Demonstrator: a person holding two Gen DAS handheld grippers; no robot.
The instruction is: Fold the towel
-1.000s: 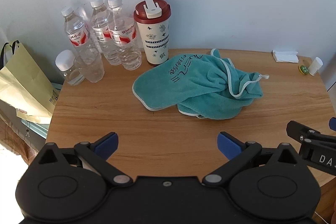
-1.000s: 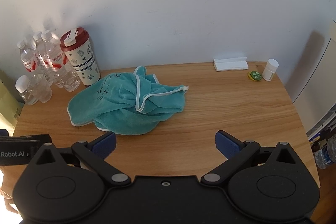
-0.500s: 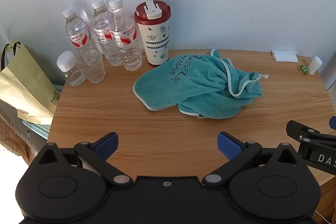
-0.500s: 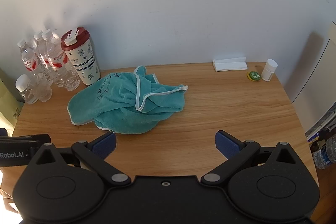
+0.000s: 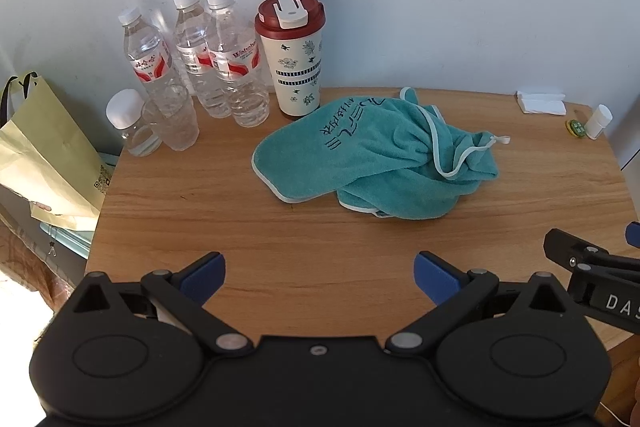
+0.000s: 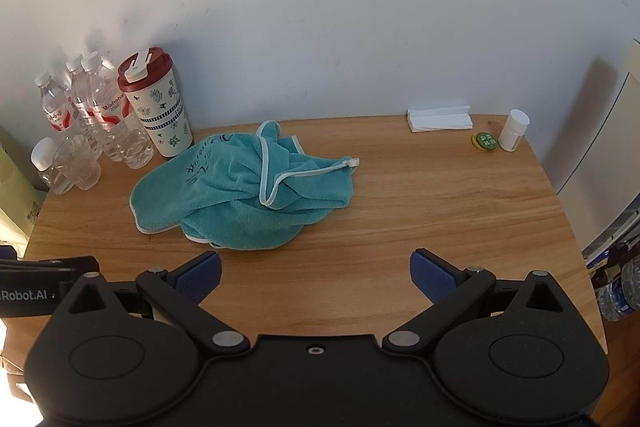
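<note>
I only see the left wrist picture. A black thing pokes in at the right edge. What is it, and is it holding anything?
Observer: That is the right gripper. The right wrist view shows its fingers wide apart with nothing between them, short of the towel.
Operator: Is there anything past the table's right side that I'm missing?
Observer: Yes, a plastic bottle sits low down beyond the right edge of the table.
</note>
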